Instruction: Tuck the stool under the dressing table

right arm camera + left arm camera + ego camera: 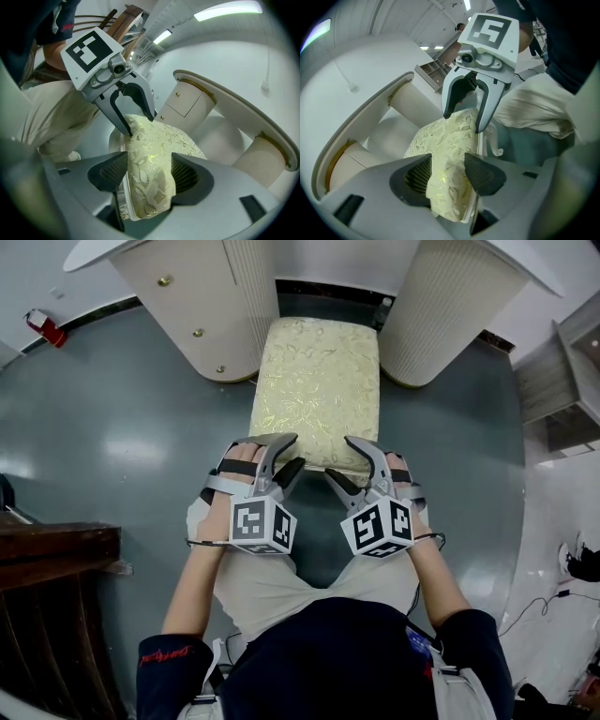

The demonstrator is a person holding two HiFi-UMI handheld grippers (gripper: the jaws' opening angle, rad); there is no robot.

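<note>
Left claw [447, 176] is standing open, its two pads straddling the near edge of the stool [319, 381], with the gold-patterned cushion bulging up between them but not looking clamped. Right claw [150, 176] is doing the same a little further along that edge, jaws wide and cushion sitting in the gap. Seen from the head camera, both claws are lining up side by side at the stool's near short end, left [292, 454] and right [339, 457], neither one closer than the other. The stool is lying straight ahead of them on the grey floor [122, 427], its long side running away from the person. Its far end is already sitting between the dressing table's two rounded cabinets, one on the left [202, 296] and one on the right [459, 306]. So the coming move is looking like a straight, even shove forward into that gap.
</note>
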